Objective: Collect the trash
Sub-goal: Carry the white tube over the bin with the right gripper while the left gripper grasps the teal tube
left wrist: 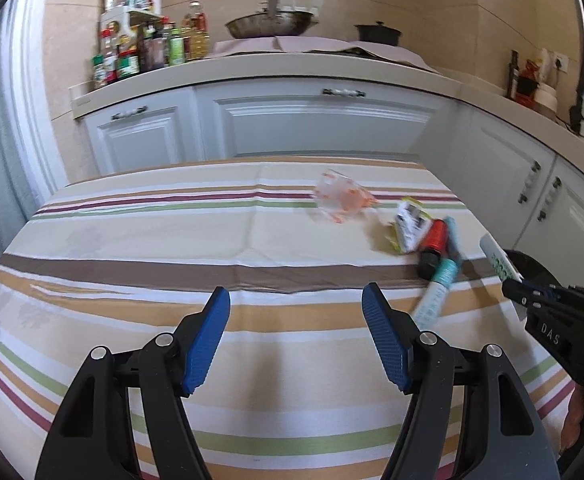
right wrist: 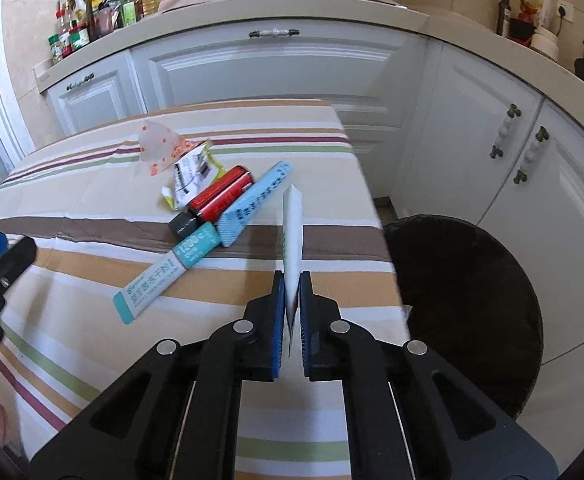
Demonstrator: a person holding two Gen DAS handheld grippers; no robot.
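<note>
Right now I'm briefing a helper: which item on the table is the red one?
On the striped tablecloth, look in the litter pile near the right edge. The red cylinder lies between a crumpled wrapper and a light-blue box; it alone is round, with a black cap.

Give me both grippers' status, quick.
Left gripper: open, holding nothing.
Right gripper: shut on a white packet.
</note>
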